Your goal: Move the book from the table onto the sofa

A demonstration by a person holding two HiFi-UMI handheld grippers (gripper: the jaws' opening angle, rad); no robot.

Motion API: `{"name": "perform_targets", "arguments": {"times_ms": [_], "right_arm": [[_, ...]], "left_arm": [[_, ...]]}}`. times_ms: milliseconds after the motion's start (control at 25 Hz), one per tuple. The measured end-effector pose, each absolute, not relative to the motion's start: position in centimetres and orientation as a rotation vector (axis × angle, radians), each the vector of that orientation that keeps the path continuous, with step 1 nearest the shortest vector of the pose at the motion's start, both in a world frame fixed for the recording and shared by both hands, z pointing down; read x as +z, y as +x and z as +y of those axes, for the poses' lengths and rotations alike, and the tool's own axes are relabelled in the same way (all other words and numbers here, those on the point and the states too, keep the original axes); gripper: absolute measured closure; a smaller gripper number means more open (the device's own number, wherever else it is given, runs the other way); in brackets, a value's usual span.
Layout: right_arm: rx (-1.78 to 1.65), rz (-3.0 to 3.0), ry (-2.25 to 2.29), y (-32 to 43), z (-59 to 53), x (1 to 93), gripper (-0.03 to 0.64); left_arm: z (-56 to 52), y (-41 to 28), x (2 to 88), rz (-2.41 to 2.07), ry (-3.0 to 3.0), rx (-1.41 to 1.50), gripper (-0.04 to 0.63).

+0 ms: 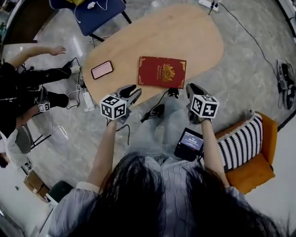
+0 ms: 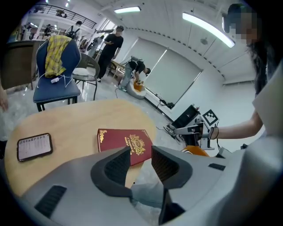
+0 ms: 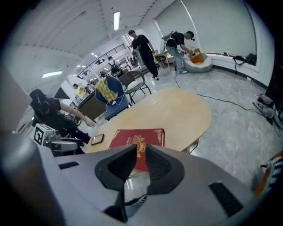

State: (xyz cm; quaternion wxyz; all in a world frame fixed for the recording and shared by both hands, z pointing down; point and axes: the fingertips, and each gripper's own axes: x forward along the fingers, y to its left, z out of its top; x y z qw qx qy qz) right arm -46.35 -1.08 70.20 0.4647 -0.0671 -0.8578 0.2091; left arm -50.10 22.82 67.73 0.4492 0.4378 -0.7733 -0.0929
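**Book on the table, both grippers empty**

Head view: the red book lies flat on the table near its edge; the left gripper and right gripper hover just off that edge.
Left gripper view: jaws parted, nothing between them.
Right gripper view: jaws closed together, empty.

One oval light-wood table is standing here. One dark red gold-printed hardcover book and one black smartphone are lying on it. Two grey two-jaw grippers, the left gripper and the right gripper, are hovering at its near edge. One blue padded chair is standing beyond it. One orange sofa bearing one black-and-white striped cushion is sitting beside it.
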Motion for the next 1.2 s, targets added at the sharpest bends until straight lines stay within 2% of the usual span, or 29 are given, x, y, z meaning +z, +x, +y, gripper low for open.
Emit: {"name": "perform_targets", "arguments": {"times_ms": [120,320,480,960,1040,1200], "right_arm": [[0.522,-2.041,-0.201,-46.7,-1.1,73.6,0.556],[0.543,-1.965,-0.269,-47.3,-0.7,77.7,0.472],[0.546,-1.924,-0.288,-47.9,-0.8,81.3,0.456],[0.707,-1.871,-0.27,-48.9,-0.7,85.8,0.448],[0.683,-1.884,-0.273,-48.9,-0.5,85.6,0.487],[0.545,-1.906,-0.254,-48.8,-0.3,85.0,0.497]], "left_arm": [[22.1,-50.9,70.9,-1.864,1.051,-0.206,0.432],[22.0,-53.0,75.9,-1.83,0.924,-0.237,0.405],[22.3,-55.0,79.2,-1.838,0.811,-0.327,0.383],[21.8,-56.8,84.6,-1.771,0.782,-0.302,0.356],[21.5,-56.6,84.9,-1.758,0.802,-0.251,0.356],[21.4,-56.1,84.5,-1.726,0.816,-0.137,0.356]]}}
